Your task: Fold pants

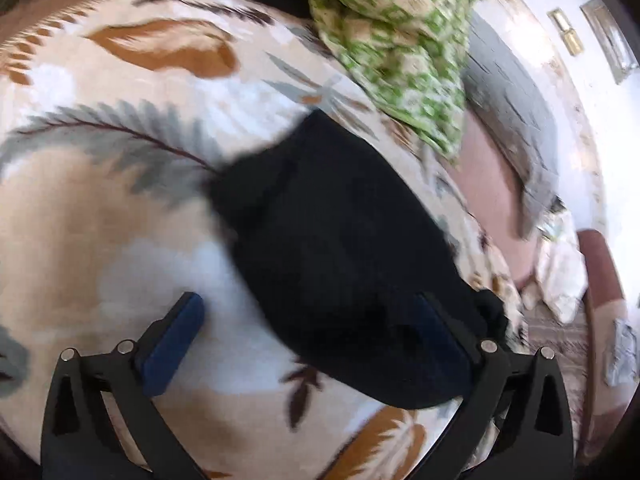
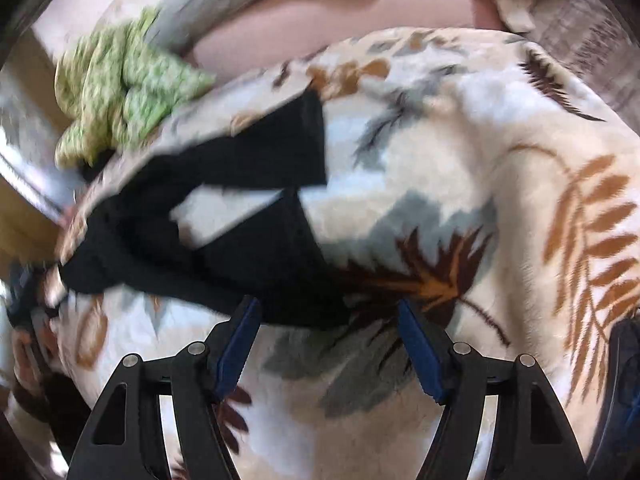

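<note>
black pants [image 1: 340,248] lie on a bed covered by a cream blanket [image 1: 120,220] printed with grey, brown and orange leaves. in the right wrist view the pants [image 2: 224,240] sprawl left of centre, both legs stretching away with a gap of blanket between them. the left tongs [image 1: 316,320] are spread wide, with the near part of the pants between the fingers but not pinched. the right tongs [image 2: 328,324] are spread too, gripping nothing, just above the pants' near edge. a crumpled green-patterned cloth [image 1: 396,40] lies at the far side.
</note>
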A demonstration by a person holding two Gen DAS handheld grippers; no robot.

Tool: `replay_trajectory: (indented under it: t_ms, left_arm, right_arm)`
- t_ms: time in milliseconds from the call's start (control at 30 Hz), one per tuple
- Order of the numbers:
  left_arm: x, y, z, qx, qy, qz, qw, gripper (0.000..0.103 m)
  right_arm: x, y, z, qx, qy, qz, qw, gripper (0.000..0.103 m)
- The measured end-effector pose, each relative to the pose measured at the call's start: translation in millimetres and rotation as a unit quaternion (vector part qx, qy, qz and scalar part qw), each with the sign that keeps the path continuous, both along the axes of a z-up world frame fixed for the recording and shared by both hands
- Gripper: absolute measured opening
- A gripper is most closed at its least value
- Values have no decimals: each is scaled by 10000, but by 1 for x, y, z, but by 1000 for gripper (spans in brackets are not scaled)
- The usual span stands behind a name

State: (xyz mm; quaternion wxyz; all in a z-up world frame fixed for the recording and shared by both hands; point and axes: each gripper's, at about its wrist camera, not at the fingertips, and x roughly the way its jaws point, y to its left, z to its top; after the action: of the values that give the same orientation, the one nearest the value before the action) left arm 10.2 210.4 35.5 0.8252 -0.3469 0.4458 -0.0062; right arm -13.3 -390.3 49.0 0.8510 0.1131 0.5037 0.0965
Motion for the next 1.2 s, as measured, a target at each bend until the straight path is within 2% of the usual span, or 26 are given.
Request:
replay_trajectory:
  t_ms: [100, 233, 267, 300, 333, 367, 433, 500, 533, 567, 633, 667, 700, 733, 767, 833, 933, 1000, 1100, 1133, 1167, 1200]
  left_arm:
    - [6, -5, -2, -1, -80, 32, 10000, 103]
    - [12, -12, -2, 114, -81, 78, 9999, 103]
    - [12, -12, -2, 110, -71, 64, 9999, 103]
    - [13, -11, -1, 76, -54, 32, 10000, 103]
    - [14, -9, -1, -4, -37, 6, 10000, 103]
    - [14, -6, -2, -114, -34, 0, 9999, 103]
    - [15, 0, -5, -286, -42, 72, 9996, 103]
    - [15, 4, -7, -441, -74, 260, 9987, 103]
    - [15, 4, -7, -469, -58, 329, 9983, 103]
    - [15, 4, -6, -464, -47, 355, 9983, 103]
    - [15, 2, -5, -434, 11, 276, 9987, 103]
    - [14, 2, -5, -455, 24, 221, 9987, 103]
    - [13, 3, -5, -480, 16, 192, 9987, 103]
    - [11, 4, -6, -531, -14, 164, 9985, 103]
    - [9, 7, -7, -626, -72, 165, 9979, 103]
    - [7, 10, -10, -777, -159, 280, 9965, 103]
    - [8, 8, -11, -773, -209, 466, 9957, 103]
    - [13, 3, -10, -654, -197, 502, 9964, 103]
    - [21, -4, -10, -639, -219, 369, 9970, 103]
    - [22, -4, -10, -695, -238, 328, 9968, 87]
    - [25, -4, -11, -806, -151, 216, 9964, 69]
    - [29, -4, -13, -755, 92, 117, 9970, 26]
  right_arm:
    - [-22, 17, 16, -149, -400, 490, 9979, 73]
    - [-34, 57, 15, -1312, -1035, 1257, 9779, 75]
    - [-30, 65, 11, -1482, -1118, 1339, 9735, 71]
    - [-23, 72, 7, -1499, -1137, 1426, 9717, 61]
    - [-16, 77, 3, -1462, -1040, 1536, 9717, 6]
    - [-7, 81, 1, -1560, -873, 1600, 9708, 3]
    - [8, 79, 19, -1518, -1212, 1511, 9693, 3]
    - [37, 75, 40, -1486, -1553, 1115, 9703, 5]
    - [62, 76, 43, -1653, -1569, 908, 9694, 11]
    - [83, 76, 41, -1792, -1587, 736, 9681, 22]
    - [118, 75, 33, -1909, -1469, 418, 9696, 38]
    - [128, 70, 31, -1888, -1341, 249, 9725, 38]
    - [129, 64, 33, -1747, -1286, 136, 9761, 38]
    - [122, 54, 37, -1479, -1301, 7, 9804, 47]
    - [108, 40, 42, -1160, -1315, -153, 9844, 65]
    - [76, 17, 45, -733, -1240, -384, 9888, 77]
    - [43, -5, 33, -62, -1014, -554, 9933, 78]
    - [45, -2, 9, 83, -716, -507, 9961, 78]
    - [62, 9, -20, 201, -624, -543, 9964, 77]
    - [68, 11, -26, 351, -690, -653, 9949, 68]
    - [71, 15, -26, 474, -925, -707, 9921, 23]
    - [74, 18, -26, 614, -925, -637, 9918, 12]
